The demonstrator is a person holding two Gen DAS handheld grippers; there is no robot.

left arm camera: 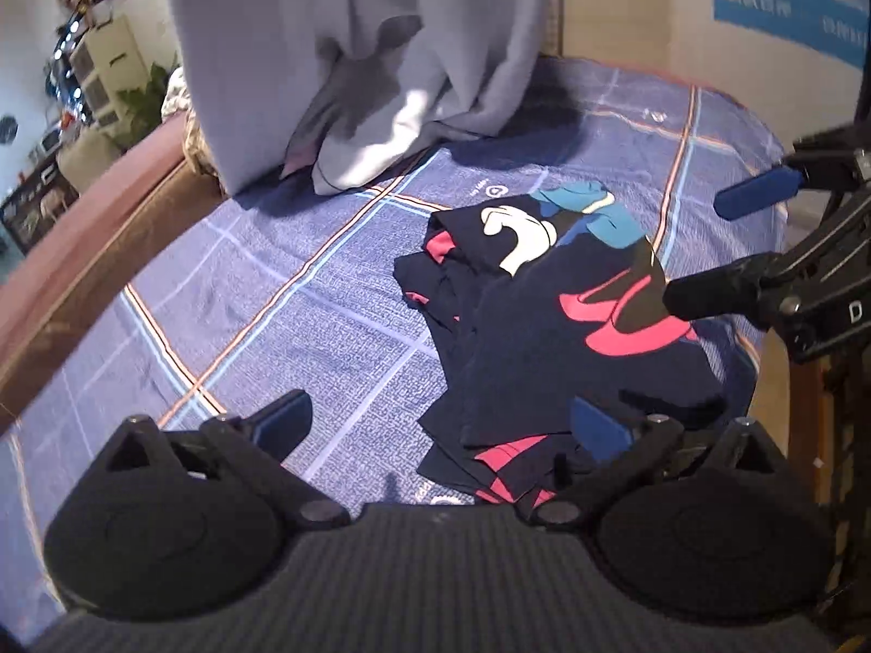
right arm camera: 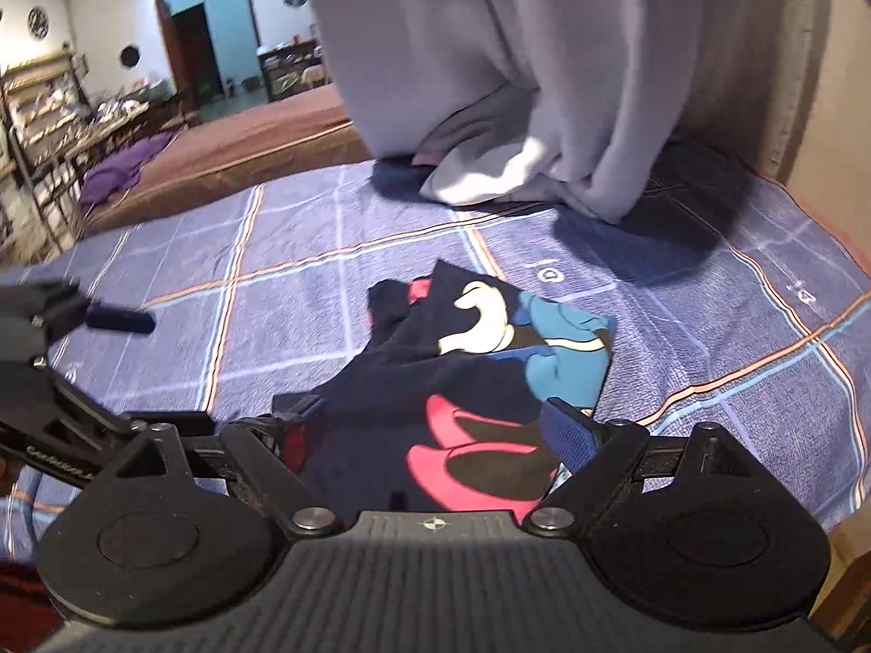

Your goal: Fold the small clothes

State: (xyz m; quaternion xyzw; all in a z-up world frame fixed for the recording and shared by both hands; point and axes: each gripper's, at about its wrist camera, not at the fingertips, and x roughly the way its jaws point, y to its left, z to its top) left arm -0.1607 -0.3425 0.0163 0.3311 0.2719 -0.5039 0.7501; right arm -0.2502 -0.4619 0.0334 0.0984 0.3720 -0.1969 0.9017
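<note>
While both sets of jaws stand spread wide with nothing pinched between them, the left hand-held gripper [left arm camera: 441,427] hovers above the near-left edge of a small dark navy garment [left arm camera: 550,337], its blue pads clear of the cloth. Seen from the left wrist view, the right hand-held gripper [left arm camera: 713,250] reaches in from the right side, one dark finger over the garment's pink print and the other blue-padded finger raised above the bedding. From the right wrist view, the right hand-held gripper [right arm camera: 435,424] also hangs open over the garment's near edge, touching nothing that can be made out. The garment [right arm camera: 462,381] lies loosely folded and rumpled on a bed covered by a blue plaid sheet [left arm camera: 283,294], showing a cartoon print in white, teal and pink. Beyond it, a pale grey curtain [left arm camera: 370,65] drapes down onto the far part of the sheet.
</note>
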